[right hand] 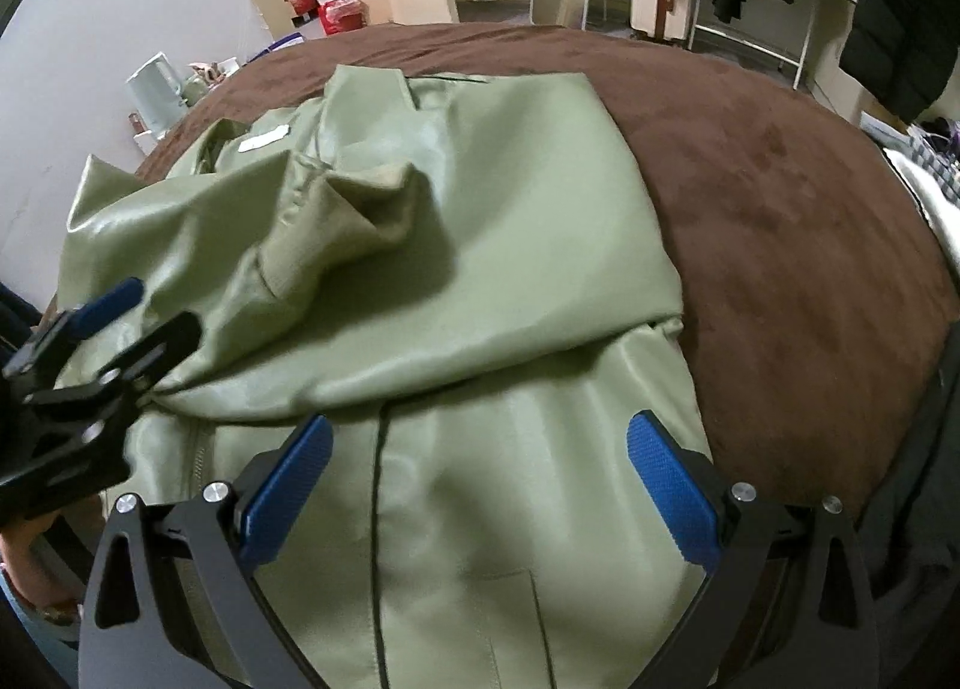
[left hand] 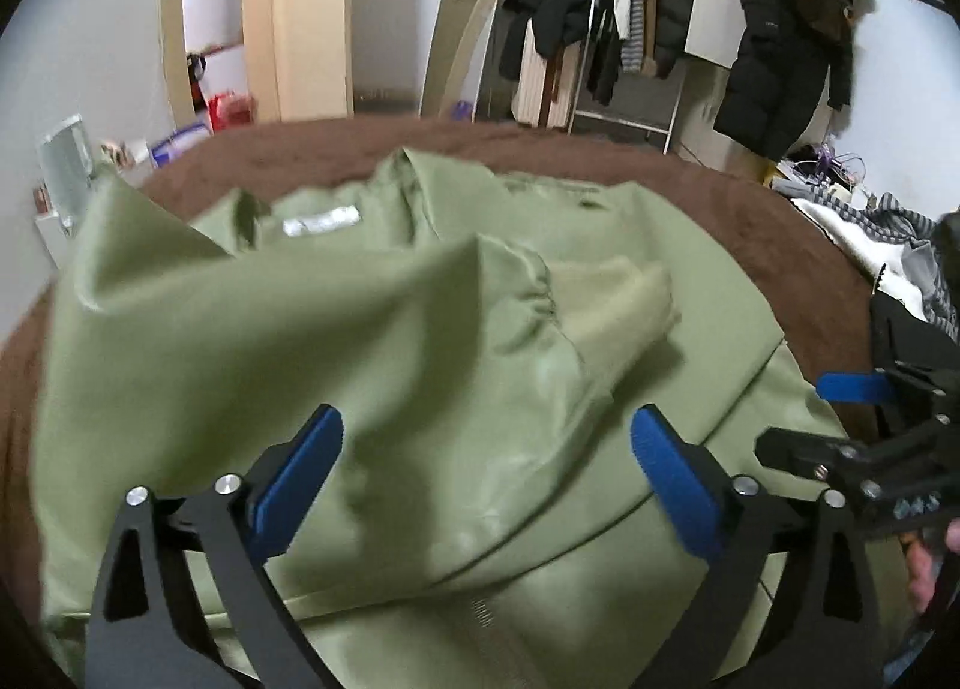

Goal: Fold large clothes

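Observation:
An olive-green jacket (left hand: 372,329) lies spread on a brown bedspread (left hand: 690,209), with its white neck label (left hand: 321,221) at the far end. One sleeve is folded across the body, and its ribbed cuff (right hand: 372,197) is bunched up on top. My left gripper (left hand: 486,425) hovers open over the folded sleeve with nothing pressed between its blue pads. Over the jacket's near hem (right hand: 480,539), by a dark seam line, my right gripper (right hand: 480,431) is open and holds no cloth. Each gripper appears at the other view's edge: the right gripper (left hand: 810,419) and the left gripper (right hand: 150,317).
Bare brown bedspread (right hand: 780,209) runs to the jacket's right. Striped and white clothes (left hand: 888,245) are piled at the bed's right edge. Beyond the bed stand a clothes rack (left hand: 630,29), a hanging black coat (left hand: 780,59), a wooden wardrobe (left hand: 300,17) and a pale kettle (right hand: 153,89).

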